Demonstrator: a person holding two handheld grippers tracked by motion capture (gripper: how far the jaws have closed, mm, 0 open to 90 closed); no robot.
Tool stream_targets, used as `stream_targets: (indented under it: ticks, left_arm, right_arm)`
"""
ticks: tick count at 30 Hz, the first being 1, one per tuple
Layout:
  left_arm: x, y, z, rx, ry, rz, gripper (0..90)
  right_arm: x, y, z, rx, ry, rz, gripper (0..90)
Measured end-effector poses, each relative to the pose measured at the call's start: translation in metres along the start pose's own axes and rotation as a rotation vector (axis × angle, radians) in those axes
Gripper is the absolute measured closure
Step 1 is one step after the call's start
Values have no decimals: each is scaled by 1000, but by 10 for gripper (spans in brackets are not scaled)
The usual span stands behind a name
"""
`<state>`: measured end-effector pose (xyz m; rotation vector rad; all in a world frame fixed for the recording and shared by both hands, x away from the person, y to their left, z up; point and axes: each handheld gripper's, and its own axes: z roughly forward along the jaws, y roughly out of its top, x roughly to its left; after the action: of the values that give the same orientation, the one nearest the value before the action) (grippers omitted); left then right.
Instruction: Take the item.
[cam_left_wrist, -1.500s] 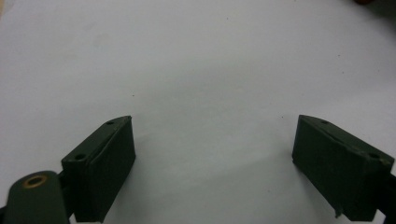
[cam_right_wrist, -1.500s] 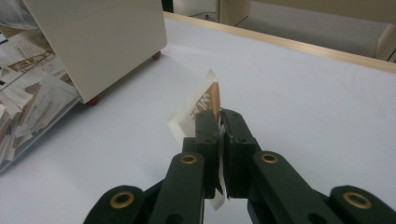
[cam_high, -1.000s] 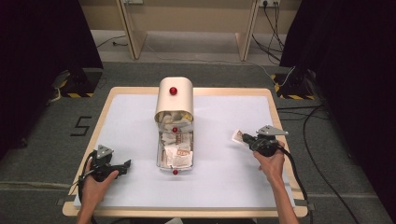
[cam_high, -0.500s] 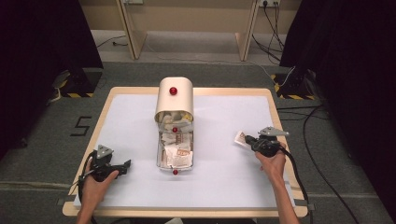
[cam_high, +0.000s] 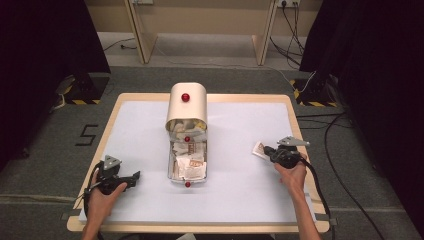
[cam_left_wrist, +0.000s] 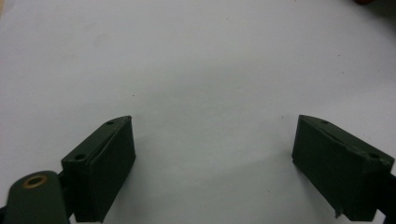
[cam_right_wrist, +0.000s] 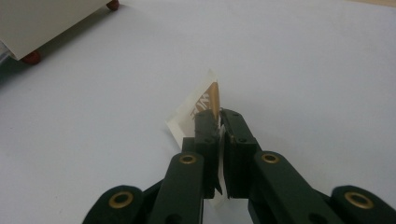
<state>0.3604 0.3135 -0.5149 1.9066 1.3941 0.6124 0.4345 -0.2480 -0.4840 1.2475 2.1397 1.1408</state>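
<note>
A cream metal box (cam_high: 186, 105) with red knobs stands at the table's middle, its drawer tray (cam_high: 187, 165) pulled toward me and full of several small paper packets. My right gripper (cam_high: 268, 150) (cam_right_wrist: 218, 116) is at the right of the table, shut on a white packet with a brown print (cam_high: 259, 149) (cam_right_wrist: 200, 105), held just above the white surface. My left gripper (cam_high: 131, 178) (cam_left_wrist: 212, 163) rests near the front left edge with its jaws wide apart and only bare white table between them.
The box's foot with a red knob (cam_right_wrist: 31, 58) shows at the upper left of the right gripper view. The white mat (cam_high: 240, 125) covers a wood-edged table. Cables trail from both grippers off the front and right side.
My right gripper has slid slightly toward me and to the right with the packet in it. The left gripper has not moved.
</note>
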Motion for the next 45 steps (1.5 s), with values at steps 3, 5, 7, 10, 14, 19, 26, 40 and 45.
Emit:
stream_targets:
  ticks: [3,5,7,10,14,19,26,40,45]
  left_arm:
    - [0,0,0,0,0,0,122]
    - [0,0,0,0,0,0,122]
    - [0,0,0,0,0,0,122]
    - [0,0,0,0,0,0,123]
    - [0,0,0,0,0,0,123]
    - [0,0,0,0,0,0,123]
    - [0,0,0,0,0,0,122]
    - [0,0,0,0,0,0,122]
    - [0,0,0,0,0,0,123]
  right_arm:
    - [0,-1,2,11,4,3,860]
    - [0,-1,3,15,2,1,859]
    - [1,-2,5,22,2,0,858]
    - [1,-2,7,27,3,-5,856]
    - [1,-2,8,31,3,-4,853]
    - [2,-2,8,34,7,1,843]
    - [2,-2,9,39,1,8,740]
    - [9,6,2,20,-20,51,425]
    - [11,8,0,4,-21,53,406]
